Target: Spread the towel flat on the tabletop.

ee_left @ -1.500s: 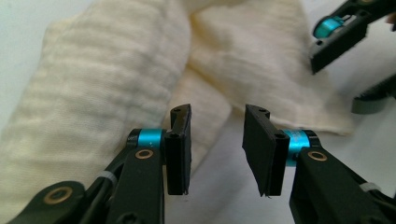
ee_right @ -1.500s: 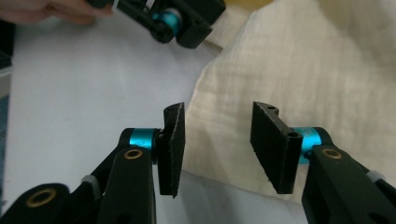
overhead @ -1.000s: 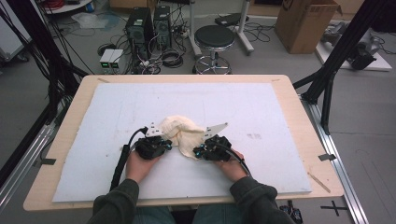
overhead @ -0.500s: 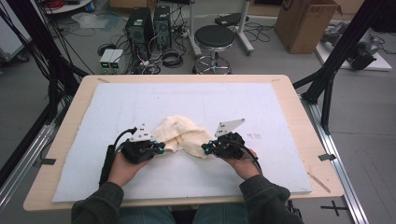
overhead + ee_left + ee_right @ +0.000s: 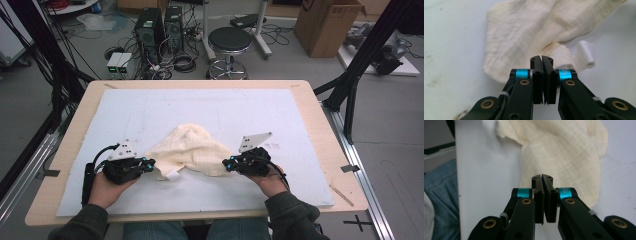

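cloth (image 5: 529, 32): top cut by frame edge | pinch in claw: cannot tell

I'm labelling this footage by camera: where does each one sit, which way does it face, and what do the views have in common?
High view: above the person's side of the table, looking forward and down; forearms, hands, left gripper and right gripper show.
Left gripper view: rides the left gripper, looking along its shut black fingers at the cream cloth.
Right gripper view: rides the right gripper, fingers shut, facing the cloth; a jeans-clad leg shows.
Shared: all three show the cloth on the white mat.
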The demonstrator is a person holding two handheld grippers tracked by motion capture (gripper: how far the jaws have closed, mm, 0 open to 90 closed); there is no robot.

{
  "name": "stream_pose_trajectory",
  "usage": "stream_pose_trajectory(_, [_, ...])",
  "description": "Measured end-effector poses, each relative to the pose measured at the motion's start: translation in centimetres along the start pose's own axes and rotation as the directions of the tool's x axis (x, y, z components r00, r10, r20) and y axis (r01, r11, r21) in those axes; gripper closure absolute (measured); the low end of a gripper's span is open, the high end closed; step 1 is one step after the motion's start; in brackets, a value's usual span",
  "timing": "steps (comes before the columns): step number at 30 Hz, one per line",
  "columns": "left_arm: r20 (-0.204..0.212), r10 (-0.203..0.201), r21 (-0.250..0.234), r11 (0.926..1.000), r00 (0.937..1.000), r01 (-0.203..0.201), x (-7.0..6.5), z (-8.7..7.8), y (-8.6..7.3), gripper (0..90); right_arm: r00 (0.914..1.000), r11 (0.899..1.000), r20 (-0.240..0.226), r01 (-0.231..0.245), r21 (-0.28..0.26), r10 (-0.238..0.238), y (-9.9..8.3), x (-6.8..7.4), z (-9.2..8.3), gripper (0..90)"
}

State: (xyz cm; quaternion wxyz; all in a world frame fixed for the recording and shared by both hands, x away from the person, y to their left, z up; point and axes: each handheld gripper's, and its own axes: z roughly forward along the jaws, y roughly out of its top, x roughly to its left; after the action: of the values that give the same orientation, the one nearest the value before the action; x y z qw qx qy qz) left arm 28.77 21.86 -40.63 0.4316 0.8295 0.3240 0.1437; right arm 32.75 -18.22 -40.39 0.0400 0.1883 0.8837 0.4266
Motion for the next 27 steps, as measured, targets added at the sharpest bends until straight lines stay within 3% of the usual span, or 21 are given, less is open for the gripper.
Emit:
stream_pose_trajectory(3, [0.013,-0.04,-0.02,0.999,0.9991,0.041,0.4,0.3,-0.4,80.7,0.9999,1.0,-0.002,-0.012,0.027,0.012,-0.3,-0.4,1.0,88.4])
stream_pose_trajectory(5, [0.018,-0.045,-0.033,0.9984,0.9988,0.046,0.3,0.3,-0.3,75.6,1.0,0.999,0.006,-0.003,0.037,0.003,-0.3,-0.6,1.4,88.3])
stream_pose_trajectory(11, [0.101,-0.018,-0.066,0.9976,0.9947,0.024,-1.6,0.9,0.7,70.3,0.9994,0.999,0.027,-0.022,0.042,0.021,-0.2,-1.6,2.1,88.1])
stream_pose_trajectory(15, [0.146,0.028,-0.018,0.9995,0.989,-0.026,-2.9,2.5,0.6,66.9,0.9992,0.999,0.034,-0.023,0.045,0.021,-0.3,-1.8,2.2,83.3])
stream_pose_trajectory(18, [0.16,0.048,0.032,0.9981,0.986,-0.054,-3.3,3.3,0.4,62.6,0.9991,0.999,0.026,-0.032,-0.002,0.032,-0.3,-1.5,1.7,70.3])
stream_pose_trajectory(20, [0.174,0.041,0.034,0.9983,0.9839,-0.048,-3.2,3.5,0.0,62.4,0.9992,0.999,0.009,-0.038,-0.01,0.038,-0.4,-1.3,1.4,69.7])
stream_pose_trajectory(23, [0.168,0.034,0.052,0.9977,0.9852,-0.043,-3.0,3.8,-0.4,60.9,0.9998,1.0,-0.015,-0.009,-0.018,0.009,-0.7,-0.7,1.2,68.7])
stream_pose_trajectory(27, [0.179,0.033,0.073,0.9962,0.9832,-0.047,-3.0,4.0,-0.7,58.5,0.9986,0.999,-0.042,0.034,0.024,-0.033,-1.2,0.2,1.8,67.4])
